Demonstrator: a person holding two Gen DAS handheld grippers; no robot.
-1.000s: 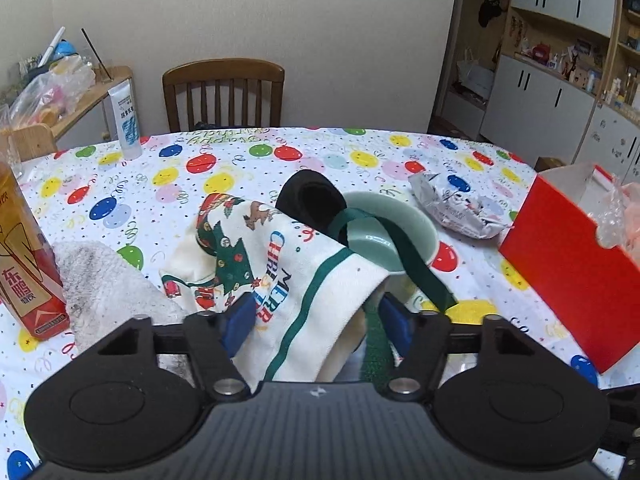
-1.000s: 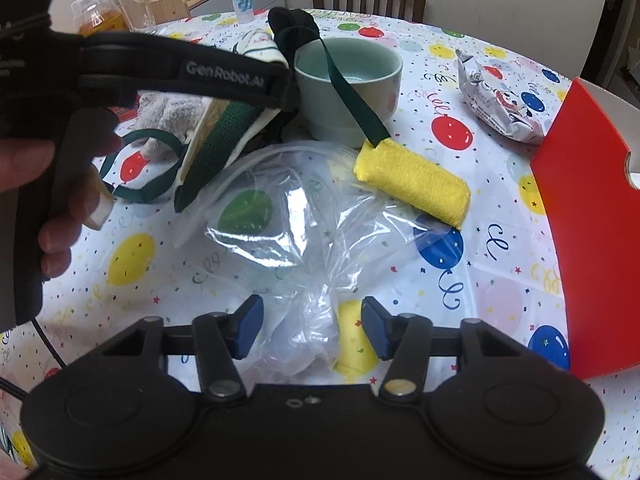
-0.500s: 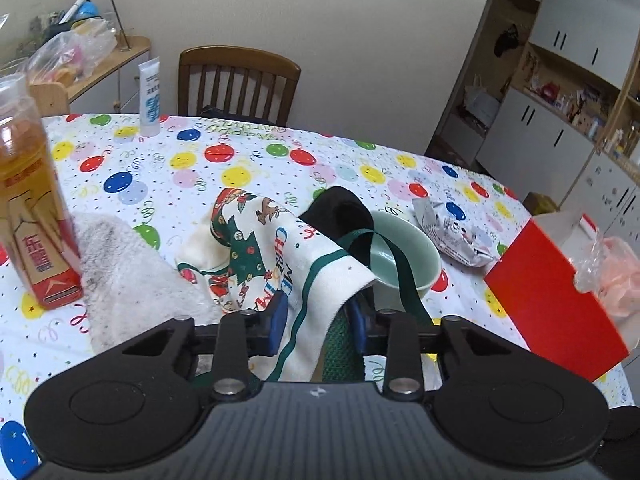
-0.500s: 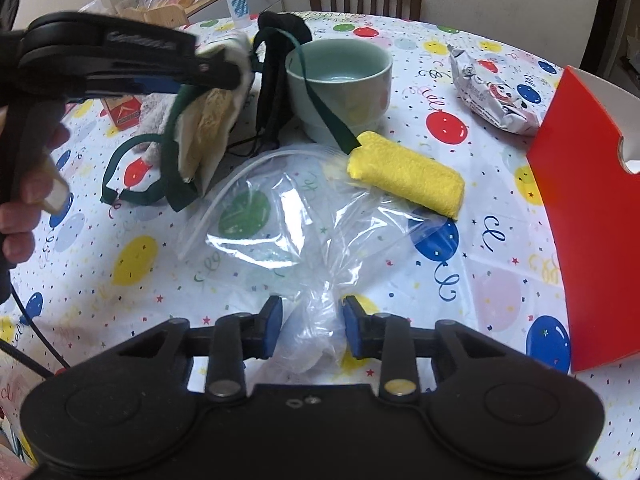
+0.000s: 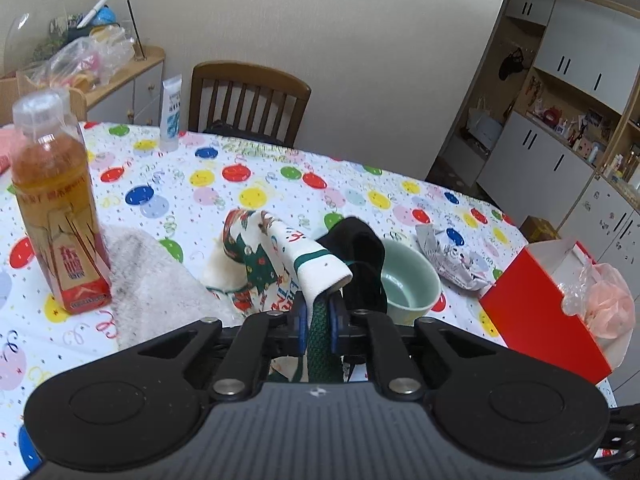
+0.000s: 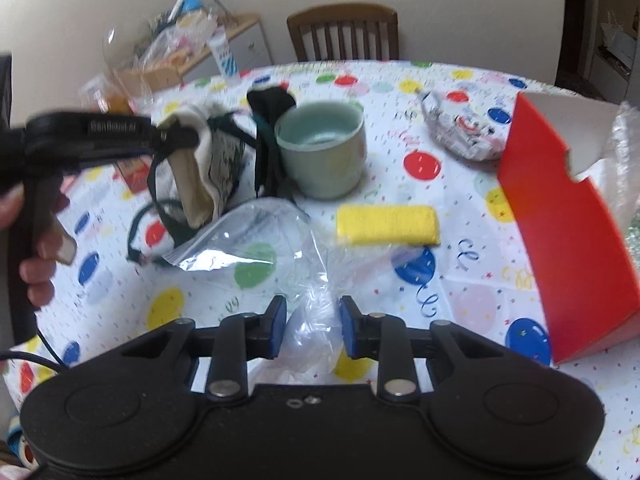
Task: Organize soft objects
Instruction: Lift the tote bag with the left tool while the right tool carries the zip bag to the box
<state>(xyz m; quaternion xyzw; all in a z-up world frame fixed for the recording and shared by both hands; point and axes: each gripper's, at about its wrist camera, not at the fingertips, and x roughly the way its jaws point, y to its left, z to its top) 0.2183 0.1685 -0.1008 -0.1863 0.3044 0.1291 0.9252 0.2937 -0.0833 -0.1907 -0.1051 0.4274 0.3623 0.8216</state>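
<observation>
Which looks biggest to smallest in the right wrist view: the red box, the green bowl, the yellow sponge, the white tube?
As they look in the right wrist view:
1. red box, though it sits nearest the camera
2. green bowl
3. yellow sponge
4. white tube, farthest away and blurred

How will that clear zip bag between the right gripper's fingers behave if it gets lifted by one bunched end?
Likely floppy: the clear zip bag lies crumpled and billowed on the tablecloth, so it should sag and swing. Probably very light; nothing is visible inside it. Its glossy film looks slippery, and the right gripper stands open around the gathered end, so a narrow pinch may slide off.
</observation>
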